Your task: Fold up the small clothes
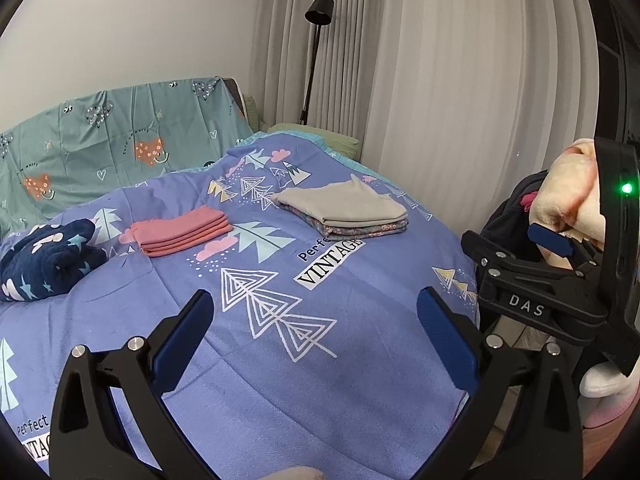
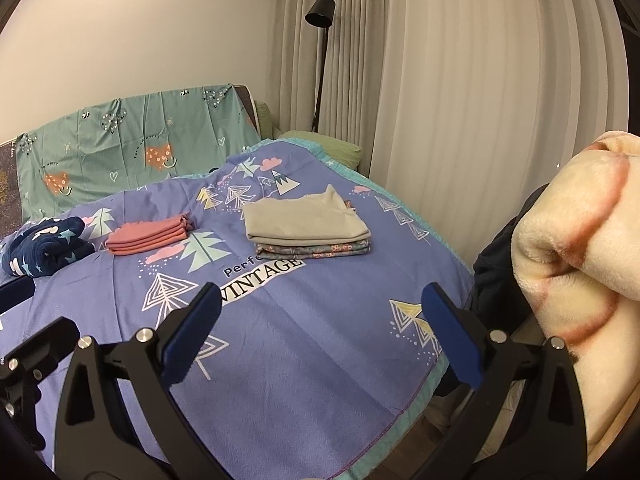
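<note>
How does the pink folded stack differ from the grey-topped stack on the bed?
The pink stack is one colour throughout; the grey-topped stack has a plain grey piece over floral-patterned layers. The pink stack looks narrower and lies left, nearer the navy bundle; the grey-topped stack is broader, with a raised corner. Both lie folded on the blue bedspread, apart from each other.

Two folded stacks point(image 1: 182, 232) point(image 1: 344, 212) — perhaps three garments point(image 1: 44, 256).
</note>
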Motion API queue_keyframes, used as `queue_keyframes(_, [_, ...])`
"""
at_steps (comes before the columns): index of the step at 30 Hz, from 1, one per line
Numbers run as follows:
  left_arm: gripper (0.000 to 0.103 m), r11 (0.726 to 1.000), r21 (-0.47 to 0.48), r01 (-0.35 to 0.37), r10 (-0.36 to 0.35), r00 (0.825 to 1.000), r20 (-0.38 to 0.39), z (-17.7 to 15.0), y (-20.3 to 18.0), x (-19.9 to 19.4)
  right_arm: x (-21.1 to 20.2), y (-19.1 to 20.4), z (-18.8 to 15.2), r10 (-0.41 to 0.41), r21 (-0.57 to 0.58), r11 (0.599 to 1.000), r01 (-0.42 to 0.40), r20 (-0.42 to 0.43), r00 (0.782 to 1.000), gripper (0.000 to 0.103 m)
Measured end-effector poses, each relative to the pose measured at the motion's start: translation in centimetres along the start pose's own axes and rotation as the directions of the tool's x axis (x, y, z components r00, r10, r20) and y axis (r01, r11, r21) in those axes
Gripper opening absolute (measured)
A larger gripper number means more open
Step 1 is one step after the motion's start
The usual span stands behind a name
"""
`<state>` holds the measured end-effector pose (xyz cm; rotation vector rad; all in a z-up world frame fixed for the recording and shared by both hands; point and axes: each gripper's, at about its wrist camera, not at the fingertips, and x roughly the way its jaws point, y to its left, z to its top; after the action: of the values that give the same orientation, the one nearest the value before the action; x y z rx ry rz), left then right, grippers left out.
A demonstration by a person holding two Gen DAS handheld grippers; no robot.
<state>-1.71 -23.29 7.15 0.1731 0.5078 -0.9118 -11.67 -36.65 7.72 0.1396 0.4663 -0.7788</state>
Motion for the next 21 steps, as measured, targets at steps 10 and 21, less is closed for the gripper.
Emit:
queue_keyframes(10, [0.102, 1.0, -0.012, -0.007, 0.007, 1.0, -0.025, 0.0, 0.3, 0.8, 0.1, 0.1, -0.1, -0.004, 0.004, 1.0, 0.004, -0.001, 1.0, 0.101])
queue_keyframes(21, [0.102, 1.0, -0.012, 0.002, -0.003, 1.0, -0.031, 0.2, 0.3, 1.0, 0.5, 0.1, -0.1, -0.008, 0.012, 1.0, 0.008, -0.01, 1.0, 0.101])
